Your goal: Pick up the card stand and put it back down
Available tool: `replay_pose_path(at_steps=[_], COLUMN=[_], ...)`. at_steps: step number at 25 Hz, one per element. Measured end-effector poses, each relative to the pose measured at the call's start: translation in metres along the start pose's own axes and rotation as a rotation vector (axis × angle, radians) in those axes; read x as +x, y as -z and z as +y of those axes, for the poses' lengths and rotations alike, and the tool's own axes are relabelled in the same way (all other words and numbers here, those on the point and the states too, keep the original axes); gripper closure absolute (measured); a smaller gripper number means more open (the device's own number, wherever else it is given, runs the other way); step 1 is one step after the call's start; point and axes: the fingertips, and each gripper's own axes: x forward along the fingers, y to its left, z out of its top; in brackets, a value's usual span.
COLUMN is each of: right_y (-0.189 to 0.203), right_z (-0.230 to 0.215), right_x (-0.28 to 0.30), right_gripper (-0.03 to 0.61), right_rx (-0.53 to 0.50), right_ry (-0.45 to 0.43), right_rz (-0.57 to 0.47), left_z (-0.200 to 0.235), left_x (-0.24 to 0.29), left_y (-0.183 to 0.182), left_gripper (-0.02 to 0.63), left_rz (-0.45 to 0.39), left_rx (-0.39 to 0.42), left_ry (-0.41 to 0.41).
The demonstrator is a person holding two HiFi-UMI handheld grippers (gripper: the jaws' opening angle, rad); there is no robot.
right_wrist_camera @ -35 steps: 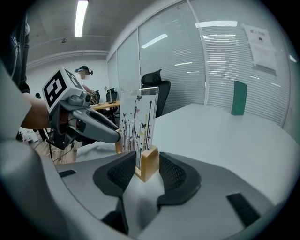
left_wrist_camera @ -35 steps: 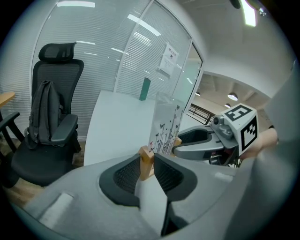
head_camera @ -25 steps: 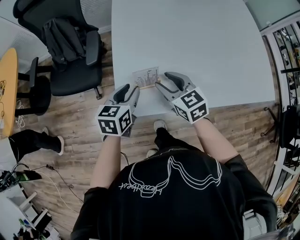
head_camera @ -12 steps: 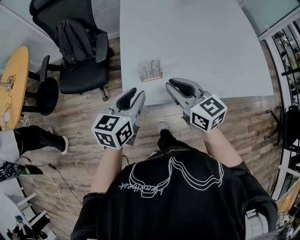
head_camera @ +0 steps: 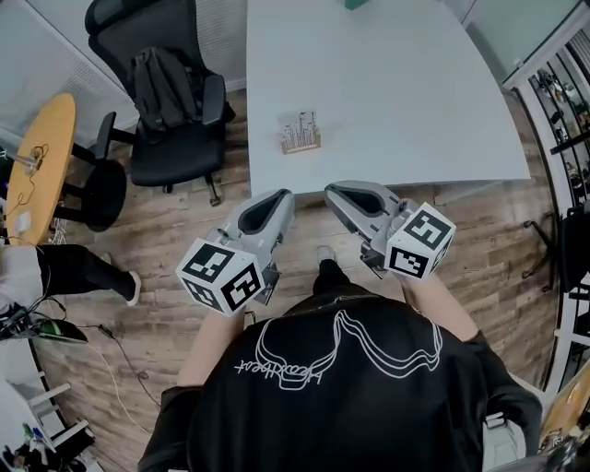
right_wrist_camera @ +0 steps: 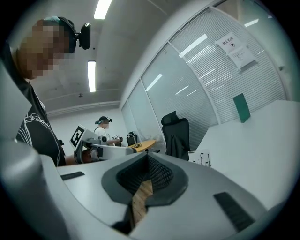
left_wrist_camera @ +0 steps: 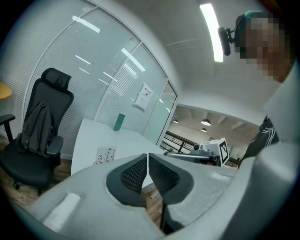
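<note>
While both pairs of jaws hung clear of it, the card stand [head_camera: 300,132] stood upright on the white bench [head_camera: 396,92], close to the near edge and towards the left side, with nothing touching it. Nearer me than the stand, past the bench edge and above the wooden floor [head_camera: 479,240], I had the left gripper [head_camera: 279,201] and the right gripper [head_camera: 337,193] side by side. Both were well apart from the stand and pointed roughly towards it. The left jaws had just been closing and met at their tips with nothing between them. The right jaws had likewise just been closing and sat pressed together, empty. Left of the stand, off the bench, a black office chair [head_camera: 171,101] carried a dark bag or garment against its back. Farther left of the stand sat a round yellow table [head_camera: 37,157]. Beyond the stand, at the far end of the bench, stood a small green thing [head_camera: 353,4] that I could not make out.
</note>
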Motion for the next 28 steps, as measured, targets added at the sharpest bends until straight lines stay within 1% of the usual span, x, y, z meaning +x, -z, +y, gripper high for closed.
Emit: replay_pose_path(at_steps=[4,9,13,28], right_y=[-0.007,-0.006,-0.005,-0.004], right_z=[0.029,0.052,0.054,0.049], right_x=[-0.012,-0.016,-0.018,-0.013], right_gripper=[0.569,0.571,0.571,0.571], right_rx=[-0.01,-0.029,-0.044,-0.055], right_ry=[-0.041,-0.054,-0.027,-0.005], right_rz=[-0.02,-0.017,-0.019,-0.011], left_z=[-0.028,-0.043,-0.046,-0.041], left_x=[-0.015,-0.029,-0.032,-0.03], left_y=[-0.001,-0.003,-0.002,0.0], left_gripper=[0.597,0.598,0.598,0.598], left_rz=[0.003,-0.01,-0.008,0.002], left_rx=[0.062,0.071,0.088,0.093], left_ry=[0.039,0.064,0.057,0.051])
